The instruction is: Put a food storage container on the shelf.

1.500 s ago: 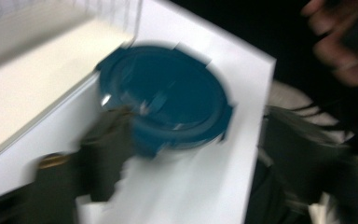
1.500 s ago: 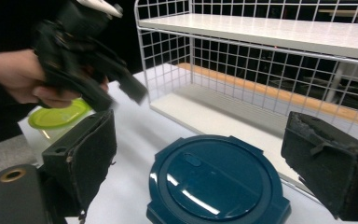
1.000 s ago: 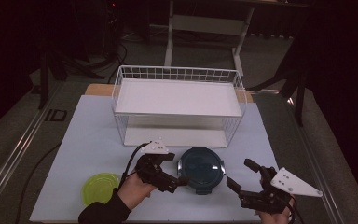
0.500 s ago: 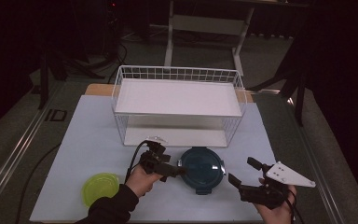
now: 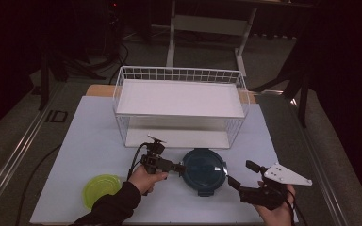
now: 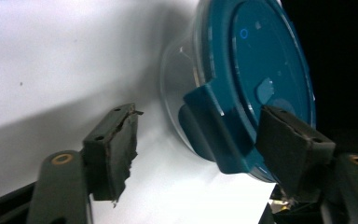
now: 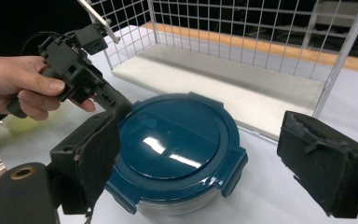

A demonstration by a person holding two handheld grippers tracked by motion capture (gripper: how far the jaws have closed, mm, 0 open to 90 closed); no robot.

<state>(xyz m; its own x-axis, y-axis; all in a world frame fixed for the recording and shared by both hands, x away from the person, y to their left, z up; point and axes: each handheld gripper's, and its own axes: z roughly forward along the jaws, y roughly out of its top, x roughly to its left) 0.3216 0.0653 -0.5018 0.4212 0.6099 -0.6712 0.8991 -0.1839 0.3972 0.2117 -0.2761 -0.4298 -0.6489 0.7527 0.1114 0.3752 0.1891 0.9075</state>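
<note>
A round clear container with a dark blue clip lid [image 5: 203,168] [image 7: 177,140] [image 6: 265,65] stands on the white table, in front of the wire rack. My left gripper [image 5: 181,167] [image 6: 200,140] is open at the container's left edge. Its jaws straddle one lid latch tab [image 6: 214,126]; one pad lies against the lid rim and the other stands off on the table side. From the right gripper view, the left gripper [image 7: 79,70] sits in a hand at the lid's far left. My right gripper [image 5: 242,174] [image 7: 209,158] is open just right of the container, with nothing held.
A white wire rack [image 5: 179,75] [image 7: 242,28] with a white shelf and base board stands behind the container. A yellow-green bowl [image 5: 101,189] sits at the front left of the table [image 5: 94,122]. Dark floor surrounds the table.
My left gripper has slid right until its jaws reach the container's left latch. The right gripper has drifted slightly back towards the front edge. The container has stayed put.
</note>
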